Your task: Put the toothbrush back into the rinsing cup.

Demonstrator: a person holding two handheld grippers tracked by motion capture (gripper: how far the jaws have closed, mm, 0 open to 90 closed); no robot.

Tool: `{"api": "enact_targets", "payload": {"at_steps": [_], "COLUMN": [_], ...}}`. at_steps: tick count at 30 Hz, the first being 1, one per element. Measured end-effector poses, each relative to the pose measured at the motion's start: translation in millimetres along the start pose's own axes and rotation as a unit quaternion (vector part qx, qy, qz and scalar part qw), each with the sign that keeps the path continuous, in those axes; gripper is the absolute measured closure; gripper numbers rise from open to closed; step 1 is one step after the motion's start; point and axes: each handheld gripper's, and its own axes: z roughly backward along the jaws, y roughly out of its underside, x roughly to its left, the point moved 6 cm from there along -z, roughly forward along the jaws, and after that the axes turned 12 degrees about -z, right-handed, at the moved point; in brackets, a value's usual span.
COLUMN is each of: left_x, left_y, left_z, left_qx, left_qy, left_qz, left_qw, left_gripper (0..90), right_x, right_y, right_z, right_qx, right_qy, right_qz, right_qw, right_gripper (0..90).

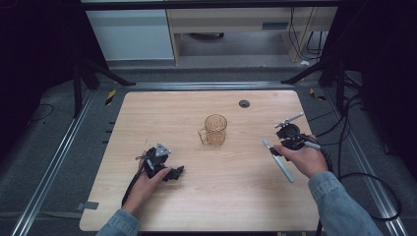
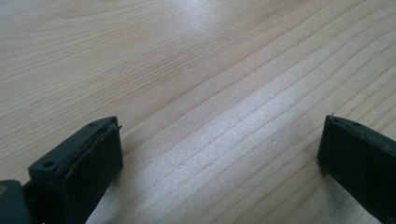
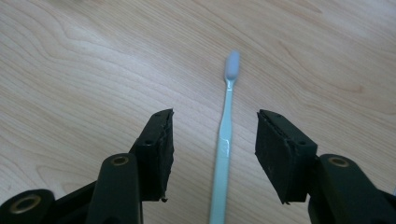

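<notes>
We hover right gripper [image 3: 215,154] near right edge of pale wooden table [image 1: 221,201], jaws apart, straddling long pale-blue plastic toothbrush [image 3: 225,140], pads not touching handle. Toothbrush lies flat on table, bristle head pointing away from us. Left gripper [image 1: 172,173] rests near left front, jaws wide apart, nothing between. Amber ribbed glass mug [image 1: 215,130] stands mid-table, farther off. Risk we see: thin handle sits off-centre between pads, so closing could roll or skid it aside.
</notes>
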Motion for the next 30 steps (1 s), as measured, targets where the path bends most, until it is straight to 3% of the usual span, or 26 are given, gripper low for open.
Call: {"api": "enact_targets", "payload": {"at_steps": [1,4,9,14,22,30], "left_x": [0.1,0.0,0.1,0.1,0.2,0.3], "left_y": [-0.1,-0.2,-0.3,-0.3,-0.4,-0.5], "left_z": [0.0,-0.2,-0.2,-0.2,-0.3,-0.5], "left_qx": [0.000,-0.001,0.000,0.000,0.000,0.000], "left_qy": [0.000,0.000,-0.002,-0.001,-0.002,-0.003], "left_qz": [-0.001,0.001,0.001,0.001,0.001,0.001], "left_qw": [1.0000,1.0000,1.0000,1.0000,1.0000,1.0000], "left_gripper": [0.0,0.0,0.0,0.0,0.0,0.0], "right_x": [-5.6,-9.6,-10.4,-12.3,-23.0,-21.9], "right_y": [-6.3,-14.3,-20.7,-20.7,-17.7,-16.0], "right_z": [5.1,12.0,19.1,17.7,10.6,3.3], "right_qx": [0.008,0.014,0.023,0.042,0.067,0.082], "right_qy": [0.012,0.010,0.019,0.025,0.027,0.027], "right_qz": [0.004,-0.006,-0.002,-0.001,-0.019,-0.020], "right_qw": [0.9999,0.9998,0.9996,0.9988,0.9972,0.9960], "right_gripper": [48.3,49.4,50.4,50.9,57.4,61.7]}}
